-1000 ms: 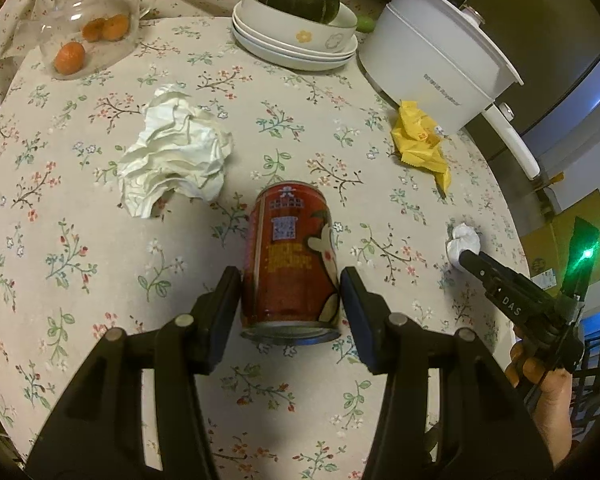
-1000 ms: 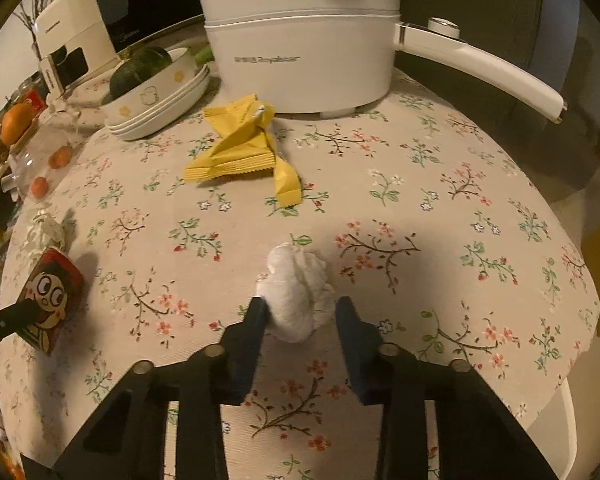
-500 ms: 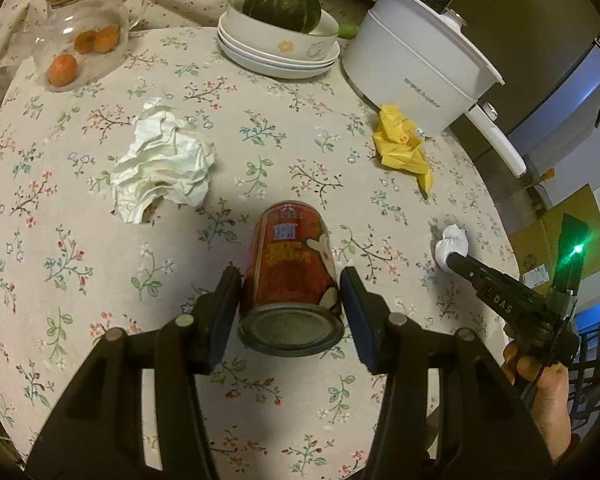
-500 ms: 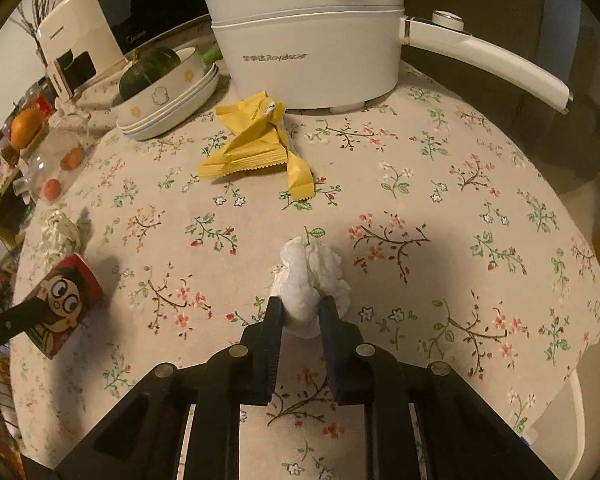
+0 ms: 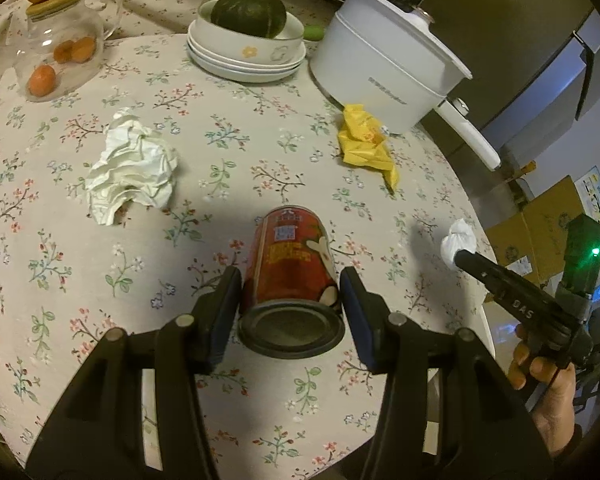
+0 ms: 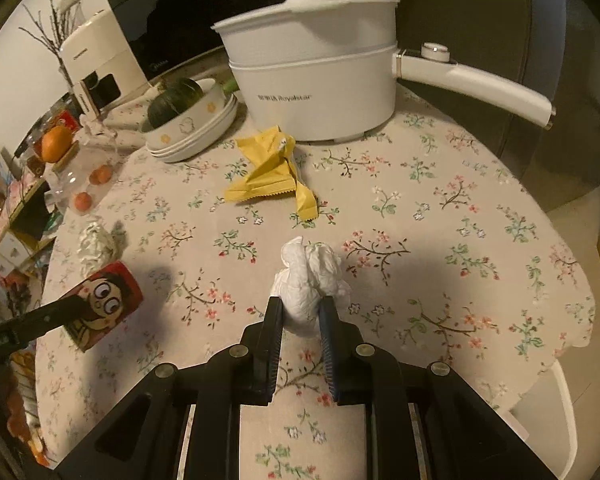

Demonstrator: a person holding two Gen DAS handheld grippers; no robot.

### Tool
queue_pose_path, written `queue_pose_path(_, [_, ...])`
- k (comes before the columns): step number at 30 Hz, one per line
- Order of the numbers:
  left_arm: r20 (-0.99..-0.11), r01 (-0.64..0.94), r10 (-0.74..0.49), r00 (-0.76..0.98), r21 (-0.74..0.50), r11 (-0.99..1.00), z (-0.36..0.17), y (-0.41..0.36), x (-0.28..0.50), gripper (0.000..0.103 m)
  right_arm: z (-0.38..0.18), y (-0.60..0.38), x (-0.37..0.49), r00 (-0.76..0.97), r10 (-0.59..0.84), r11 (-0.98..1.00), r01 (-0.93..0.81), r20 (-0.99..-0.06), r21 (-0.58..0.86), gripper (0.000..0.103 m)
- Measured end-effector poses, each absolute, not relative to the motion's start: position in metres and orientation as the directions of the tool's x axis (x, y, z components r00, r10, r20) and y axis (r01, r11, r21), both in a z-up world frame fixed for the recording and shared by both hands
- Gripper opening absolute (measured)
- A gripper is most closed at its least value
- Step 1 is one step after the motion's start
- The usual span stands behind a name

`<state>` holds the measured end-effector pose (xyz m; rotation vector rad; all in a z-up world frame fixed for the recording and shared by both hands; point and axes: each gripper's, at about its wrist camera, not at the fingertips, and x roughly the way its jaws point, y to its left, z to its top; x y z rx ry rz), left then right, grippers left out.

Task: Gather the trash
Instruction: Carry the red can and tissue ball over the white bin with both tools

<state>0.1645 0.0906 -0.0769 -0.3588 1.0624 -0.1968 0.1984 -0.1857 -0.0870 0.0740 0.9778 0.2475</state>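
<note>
My left gripper (image 5: 291, 303) clamps the red can (image 5: 291, 276), whose long axis runs straight ahead between the fingers, its base toward the camera. Ahead and left lies a crumpled white paper (image 5: 132, 172). My right gripper (image 6: 300, 316) pinches the small tissue wad (image 6: 310, 280); the yellow wrapper (image 6: 274, 170) lies beyond it, nearer this hand.

A round table (image 5: 228, 152) in a floral cloth carries a white Royalstar electric pot (image 6: 316, 80) and stacked dishes (image 5: 244, 62) at its far edge, a glass jar (image 5: 58, 60) at the far left, a yellow wrapper (image 6: 272, 172) just before the pot, and crumpled white paper (image 5: 134, 170) left of centre.
</note>
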Motion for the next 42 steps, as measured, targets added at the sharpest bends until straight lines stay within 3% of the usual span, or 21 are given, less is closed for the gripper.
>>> queue_pose_path(22, [-0.757, 0.139, -0.452, 0.472, -0.443, 0.886, -0.052, 0.033, 0.138, 0.053, -0.060, -0.290, 0.122, 0.538, 0.145, 0.989, -0.083, -0.830, 0.118, 0.019])
queue_pose_path(42, [-0.726, 0.371, -0.591, 0.351, -0.472, 0.800, -0.043, -0.101, 0.120, 0.053, -0.107, -0.399, 0.059, 0.375, 0.072, 0.988, 0.100, -0.924, 0.118, 0.019])
